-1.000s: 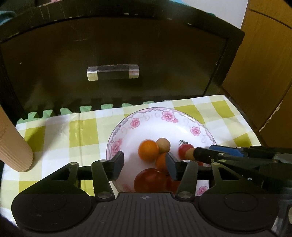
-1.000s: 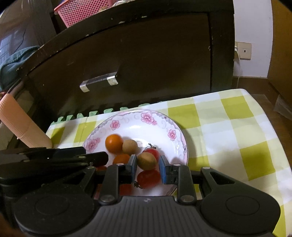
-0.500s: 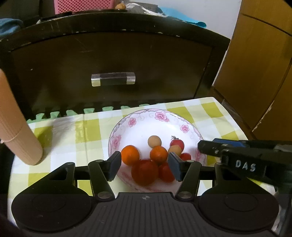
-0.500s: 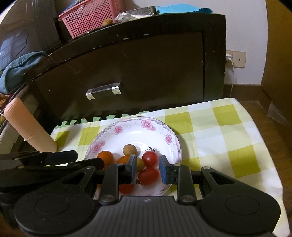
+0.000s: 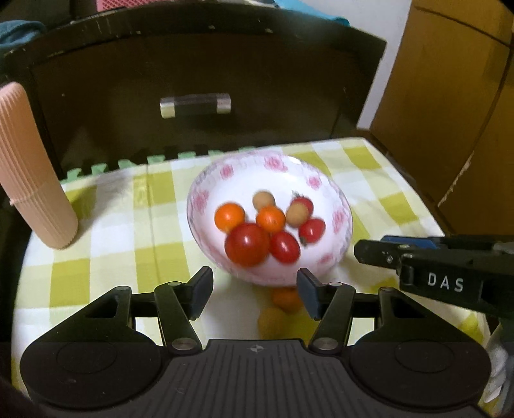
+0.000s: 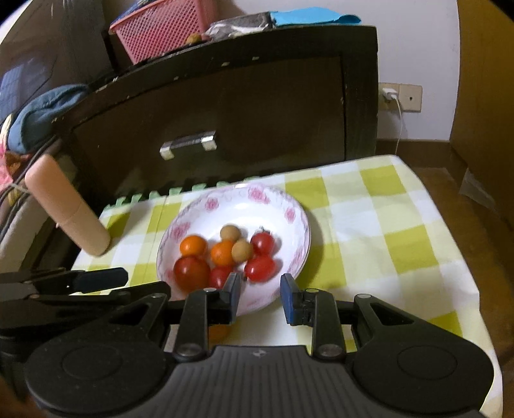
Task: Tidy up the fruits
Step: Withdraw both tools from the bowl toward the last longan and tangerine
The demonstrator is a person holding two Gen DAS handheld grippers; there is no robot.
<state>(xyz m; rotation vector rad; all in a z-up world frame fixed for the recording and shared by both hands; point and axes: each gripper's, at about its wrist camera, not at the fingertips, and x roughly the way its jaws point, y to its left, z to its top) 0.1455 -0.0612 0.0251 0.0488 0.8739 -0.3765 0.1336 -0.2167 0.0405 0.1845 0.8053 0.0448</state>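
Both grippers have been drawn back from the flowered bowl [image 5: 338, 222] over the last second, so that more of the checked cloth [image 5: 122, 225] is seen. The tan fruit [image 6: 241, 250] that was pinched by the right gripper [image 6: 261, 286] is now found lying in the bowl among the others.

The bowl is set on the cloth-covered surface in front of a dark drawer front [image 5: 225, 70] with a metal handle [image 5: 195, 104]. Eight fruits are counted in it: a large red tomato [image 5: 246, 244], three smaller red ones, two orange ones and two tan ones. One more, a loose orange fruit [image 5: 286, 297], is seen on the cloth just before the bowl's near side (a yellowish blur beside it cannot be made out). A pink ribbed cylinder [image 5: 35, 180] is leaned at the left edge of the surface, well apart from the bowl. A pink basket [image 6: 167, 29] is kept on top of the drawer unit.

In the right wrist view the bowl's near rim is crossed by the right gripper's fingers, and the loose orange fruit is half hidden under one of them. In the left wrist view the right gripper is seen jutting in from the right, beside the bowl.

Both grippers are pitched downward toward the bowl, side by side. The fingers of the left gripper [image 5: 254, 281] are spread wide, with nothing pressed between them. The right gripper's fingers are drawn close together, and only a narrow, empty gap is left.
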